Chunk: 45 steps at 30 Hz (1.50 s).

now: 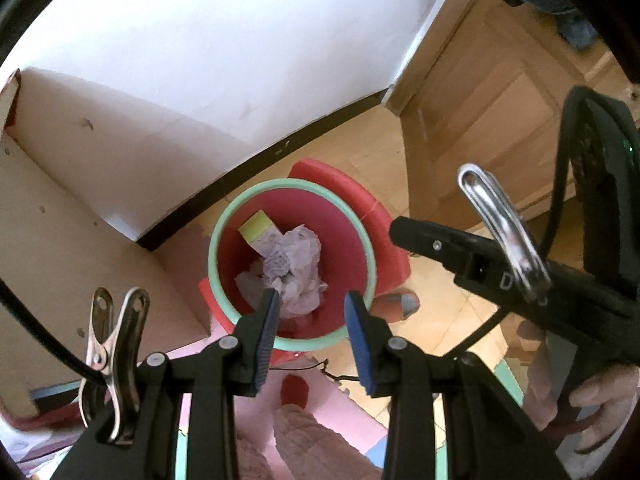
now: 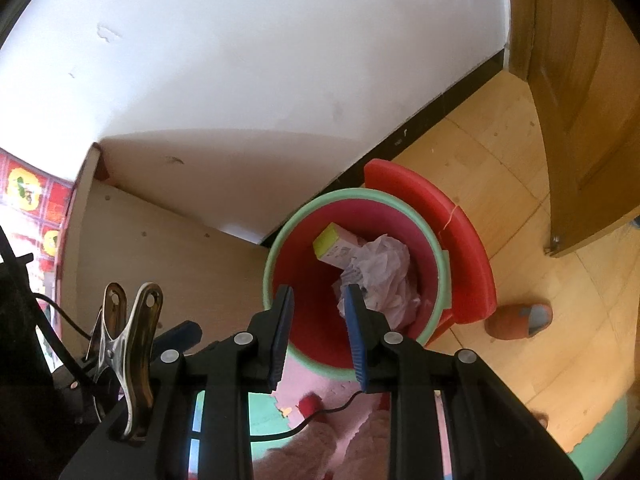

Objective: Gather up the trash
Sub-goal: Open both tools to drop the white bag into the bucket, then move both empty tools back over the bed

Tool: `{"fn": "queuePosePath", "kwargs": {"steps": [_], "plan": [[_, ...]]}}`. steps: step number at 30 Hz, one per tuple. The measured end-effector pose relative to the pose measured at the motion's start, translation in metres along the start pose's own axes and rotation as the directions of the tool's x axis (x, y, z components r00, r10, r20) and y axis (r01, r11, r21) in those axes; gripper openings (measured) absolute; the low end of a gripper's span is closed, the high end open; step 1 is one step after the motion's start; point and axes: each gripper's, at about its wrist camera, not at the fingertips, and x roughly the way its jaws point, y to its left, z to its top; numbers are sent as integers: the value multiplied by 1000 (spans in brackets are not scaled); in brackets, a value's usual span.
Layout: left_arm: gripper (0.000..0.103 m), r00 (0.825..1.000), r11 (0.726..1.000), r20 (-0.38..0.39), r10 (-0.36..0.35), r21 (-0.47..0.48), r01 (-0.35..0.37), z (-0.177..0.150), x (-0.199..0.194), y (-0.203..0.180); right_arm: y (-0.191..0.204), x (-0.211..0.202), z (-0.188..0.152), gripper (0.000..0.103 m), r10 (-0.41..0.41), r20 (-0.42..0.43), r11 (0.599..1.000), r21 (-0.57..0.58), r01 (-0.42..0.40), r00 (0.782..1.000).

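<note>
Blue-padded left gripper (image 1: 312, 336) fills the bottom of the left wrist view, jaws partly apart with nothing between them. Just beyond, toward 12 o'clock, a red bin (image 1: 344, 240) with a mint-green rim holds crumpled paper (image 1: 296, 268) and a yellow-ended carton (image 1: 260, 232). At 3 o'clock the other tool sits in a hand (image 1: 600, 404).

Right wrist view: the right gripper (image 2: 320, 336), its jaws a little apart, grips nothing. That bin (image 2: 308, 276) lies beyond at 12 o'clock, the paper (image 2: 384, 272) and carton (image 2: 332, 242) inside. A slipper (image 2: 520, 320) rests at 3 o'clock on the wooden floor (image 2: 500, 152).
</note>
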Motion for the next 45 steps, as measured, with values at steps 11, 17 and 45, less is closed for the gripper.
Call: {"fn": "queuePosePath", "kwargs": {"steps": [11, 17, 45], "plan": [[35, 995, 999, 89, -50, 13, 49, -15, -78, 6, 41, -67, -16, 27, 23, 84, 999, -45, -19, 996], [35, 991, 998, 125, -57, -11, 59, -34, -125, 23, 76, -95, -37, 27, 48, 117, 996, -78, -39, 992], [35, 942, 933, 275, 190, -350, -86, -192, -313, 180, 306, -137, -161, 27, 266, 59, 876, -431, -216, 962]]}}
